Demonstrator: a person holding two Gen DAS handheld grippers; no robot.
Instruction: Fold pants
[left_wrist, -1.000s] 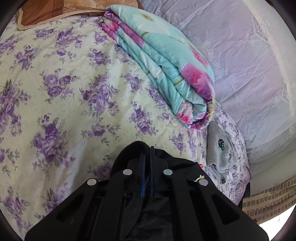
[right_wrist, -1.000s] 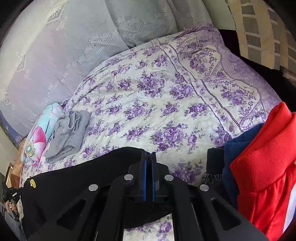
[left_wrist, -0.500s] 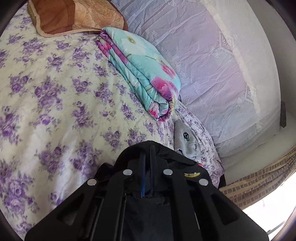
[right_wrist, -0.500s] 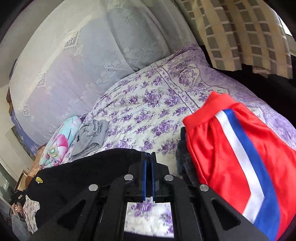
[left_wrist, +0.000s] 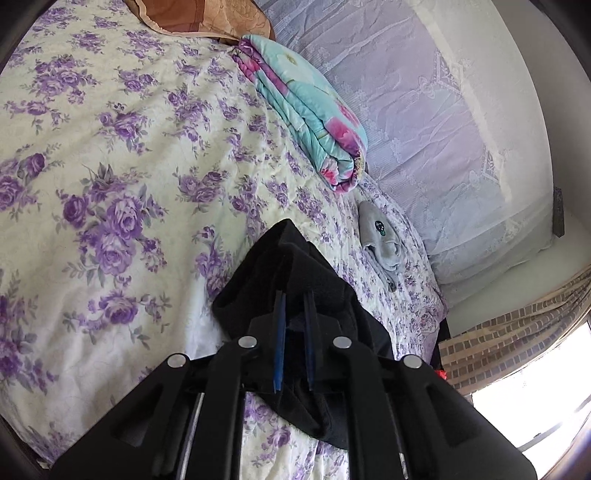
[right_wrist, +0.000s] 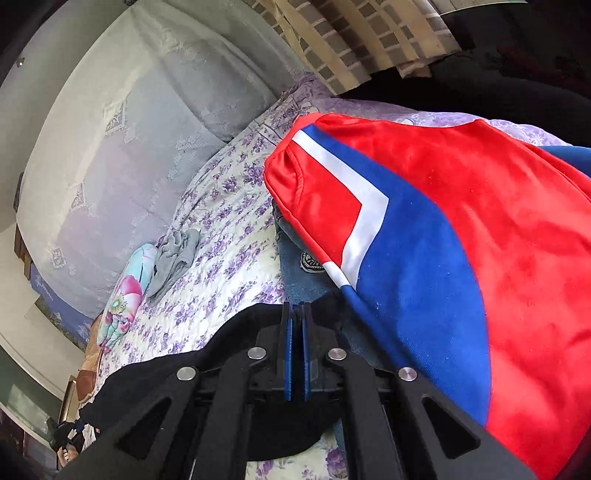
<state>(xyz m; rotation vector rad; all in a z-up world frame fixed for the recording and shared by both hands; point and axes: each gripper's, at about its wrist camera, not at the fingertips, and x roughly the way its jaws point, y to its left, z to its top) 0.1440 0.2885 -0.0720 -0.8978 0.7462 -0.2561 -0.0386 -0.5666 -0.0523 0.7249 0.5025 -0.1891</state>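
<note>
Beside the right gripper (right_wrist: 296, 325), red shorts (right_wrist: 461, 229) overlie jeans (right_wrist: 310, 280) on the bed (left_wrist: 110, 147). Both grippers, left (left_wrist: 294, 310) included, pinch the pants (left_wrist: 317, 291).

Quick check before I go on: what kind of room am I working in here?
Most likely a bedroom: a bed with a purple floral bedspread, a folded floral quilt, and a brown pillow. Both grippers hold the black pants.
</note>
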